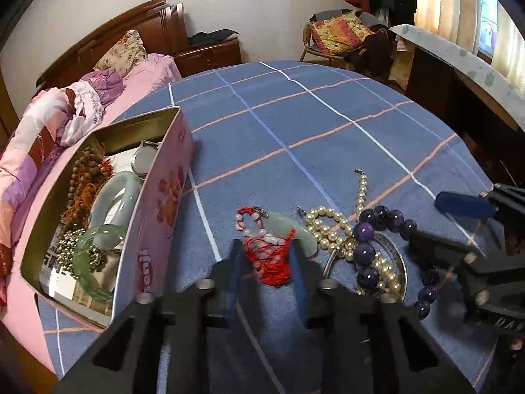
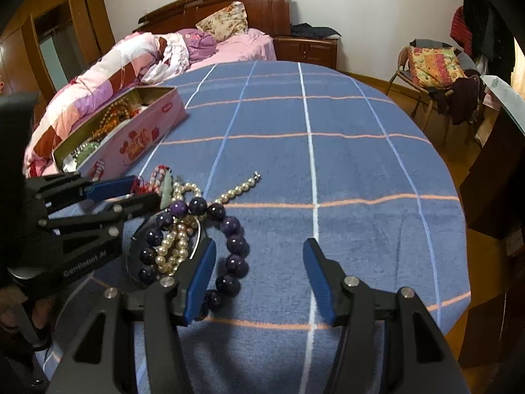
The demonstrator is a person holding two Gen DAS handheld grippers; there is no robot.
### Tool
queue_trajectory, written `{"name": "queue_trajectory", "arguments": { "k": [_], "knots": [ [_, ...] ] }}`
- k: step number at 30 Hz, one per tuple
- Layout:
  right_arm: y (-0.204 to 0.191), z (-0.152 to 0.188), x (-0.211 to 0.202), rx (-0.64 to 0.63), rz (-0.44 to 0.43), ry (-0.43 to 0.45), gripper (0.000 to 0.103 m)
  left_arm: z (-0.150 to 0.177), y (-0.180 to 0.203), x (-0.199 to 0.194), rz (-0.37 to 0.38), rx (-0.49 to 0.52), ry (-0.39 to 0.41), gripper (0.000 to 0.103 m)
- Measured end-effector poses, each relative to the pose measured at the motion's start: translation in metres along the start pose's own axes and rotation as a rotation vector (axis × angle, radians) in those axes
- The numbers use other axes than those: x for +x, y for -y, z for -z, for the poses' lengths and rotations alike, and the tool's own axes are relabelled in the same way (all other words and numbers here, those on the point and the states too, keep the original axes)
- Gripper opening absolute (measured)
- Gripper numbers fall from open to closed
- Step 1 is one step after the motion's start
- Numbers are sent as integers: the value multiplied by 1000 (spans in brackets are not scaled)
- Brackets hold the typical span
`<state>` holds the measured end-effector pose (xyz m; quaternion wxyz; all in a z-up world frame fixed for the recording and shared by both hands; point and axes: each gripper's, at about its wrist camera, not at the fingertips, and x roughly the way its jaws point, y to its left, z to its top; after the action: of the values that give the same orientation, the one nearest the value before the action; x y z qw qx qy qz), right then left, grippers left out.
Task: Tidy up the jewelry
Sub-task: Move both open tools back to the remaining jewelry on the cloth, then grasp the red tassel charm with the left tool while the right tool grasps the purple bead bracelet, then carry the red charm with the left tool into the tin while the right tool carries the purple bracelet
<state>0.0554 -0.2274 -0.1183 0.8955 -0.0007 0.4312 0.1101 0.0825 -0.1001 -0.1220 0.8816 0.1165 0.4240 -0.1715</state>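
My left gripper (image 1: 266,259) is shut on a red cord tassel (image 1: 272,259) tied to a pale jade pendant (image 1: 297,233) and small pink beads, low over the blue checked cloth (image 1: 295,115). A pearl string (image 1: 328,226), a purple bead bracelet (image 1: 364,249) and a silver ring (image 1: 395,252) lie tangled just to the right. The open pink tin (image 1: 164,197) to the left holds jade bangles and wooden beads. My right gripper (image 2: 259,246) is open above the cloth, its left finger beside the purple bead bracelet (image 2: 236,246) and pearl string (image 2: 174,246), pressing on nothing.
A bed with pink bedding (image 2: 131,55) runs along the far left, with a wooden nightstand (image 2: 308,49) by the wall. A chair with a patterned cushion (image 2: 433,65) and a dark desk (image 1: 459,75) stand to the right, past the cloth's edge.
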Motion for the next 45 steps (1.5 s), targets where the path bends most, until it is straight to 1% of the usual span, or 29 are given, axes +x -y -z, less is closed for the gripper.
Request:
{"name": "queue_trajectory", "arguments": {
  "k": [1,3,4,5,6,7,9,11,18,22,30,35,45],
  "knots": [
    [-2,1,3,-13,12,-10,57,0,1,0,8,2,0,8],
    [-5,2,5,-37,31,-5,49,0,2,-1,5,4,7,4],
    [-7,2,4,-48,37,-3,48,1,2,-3,5,-1,12,3],
    [-8,3,4,-61,36,-2,39,2,0,-5,6,-10,17,3],
    [-9,4,3,-70,33,0,23,2,-2,-6,5,-16,22,3],
    [-9,5,2,-79,31,-1,17,3,-3,-9,-4,-21,32,3],
    [-12,8,1,-93,35,6,17,5,-5,-15,-15,-25,51,3],
    [-9,7,-1,-75,9,13,17,6,-6,-26,-18,-32,73,3],
    [-7,-4,-26,-42,-2,99,16,1,-19,-59,-15,-65,149,3],
    [-10,-12,-37,-31,-12,135,16,-3,-23,-70,-13,-80,173,3],
    [-20,-22,-53,-30,-23,199,16,-4,-26,-76,-14,-88,174,3],
    [-26,-24,-61,-35,-30,227,16,-4,-27,-77,-16,-91,166,3],
    [-31,-29,-72,-37,-34,266,16,-4,-28,-85,-15,-94,184,3]
  ]
}}
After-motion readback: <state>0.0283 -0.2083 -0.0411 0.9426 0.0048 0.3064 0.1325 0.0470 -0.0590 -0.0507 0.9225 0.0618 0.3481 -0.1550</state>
